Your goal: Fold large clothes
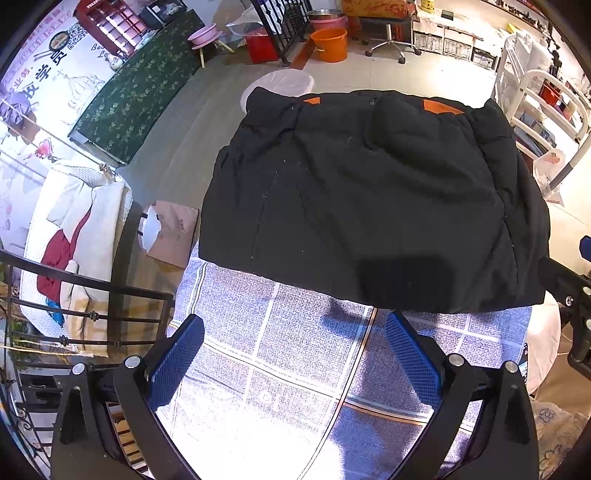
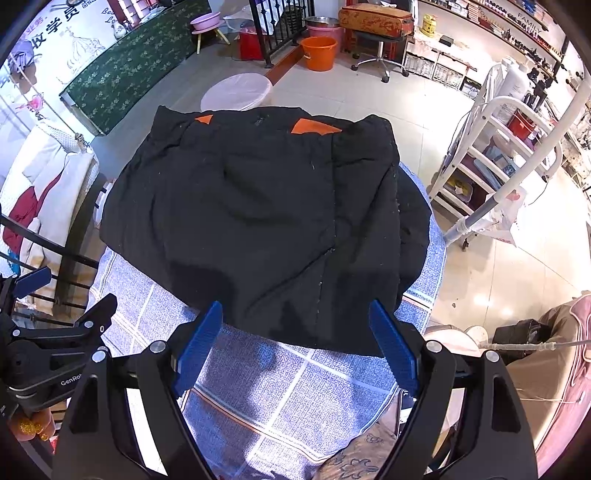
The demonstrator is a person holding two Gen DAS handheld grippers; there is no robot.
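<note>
An orange bucket [image 1: 330, 44] is seen on the tiled floor [image 2: 369, 99] beyond the desk [image 1: 280, 354], its contents hidden; a pink basin [image 2: 205, 20] is set on a stool. The desk is covered by a blue checked cloth [image 2: 266, 391]. A black jacket [image 1: 369, 192] is laid folded across the far half of the desk, its orange patches [image 1: 439, 107] at the far edge. The left hand-held gripper [image 1: 293, 332] and right hand-held gripper [image 2: 295, 321] are held wide apart, nothing gripped, near the jacket's near edge.
</note>
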